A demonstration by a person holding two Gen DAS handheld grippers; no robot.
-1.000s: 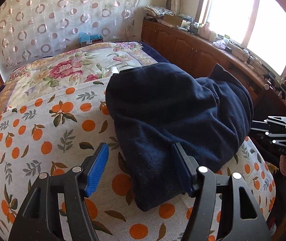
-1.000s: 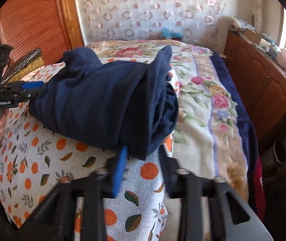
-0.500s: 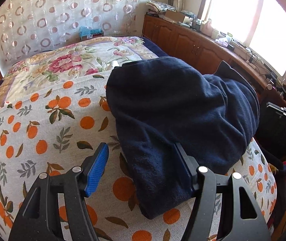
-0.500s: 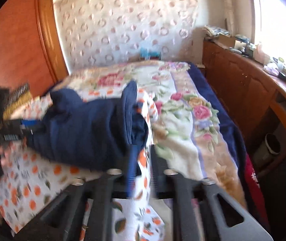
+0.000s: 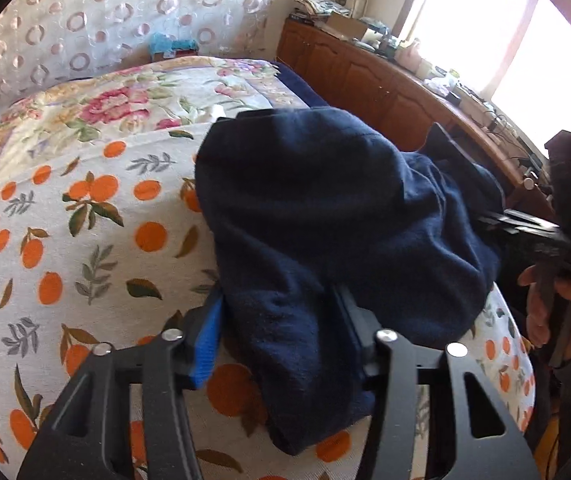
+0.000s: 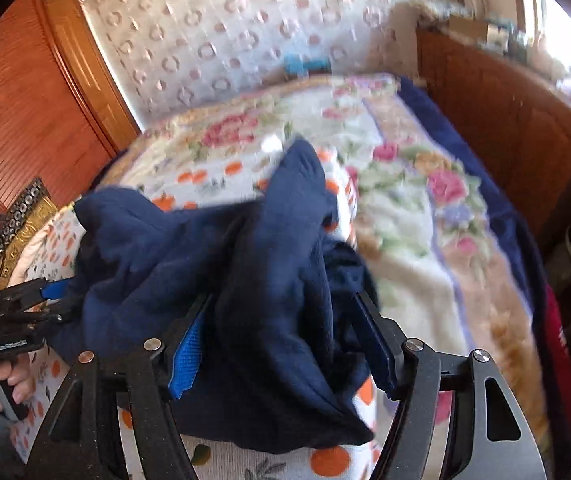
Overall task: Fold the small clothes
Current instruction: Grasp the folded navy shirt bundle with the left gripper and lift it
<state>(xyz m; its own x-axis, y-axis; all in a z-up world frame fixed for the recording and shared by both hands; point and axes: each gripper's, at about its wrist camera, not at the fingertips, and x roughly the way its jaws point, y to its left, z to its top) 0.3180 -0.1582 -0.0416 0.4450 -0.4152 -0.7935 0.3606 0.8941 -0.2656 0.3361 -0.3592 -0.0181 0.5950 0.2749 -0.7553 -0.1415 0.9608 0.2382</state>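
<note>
navy garment (image 5: 325, 216) lies bunched on the orange-print sheet (image 5: 65, 240), at the near end of the bed, with the floral blanket (image 5: 125, 100) behind it. left gripper (image 5: 281, 332): jaws closing at middling width, the near fold of the garment between them, cloth against both pads; cannot tell whether they press yet. right gripper (image 6: 285, 344): jaws opening, now wide, with a thick ridge of the same garment (image 6: 269, 260) standing between them, pads not squeezing it. right wrist view is blurred. wooden cabinet (image 5: 365, 76) runs along the bed's far side, under the window.
</note>
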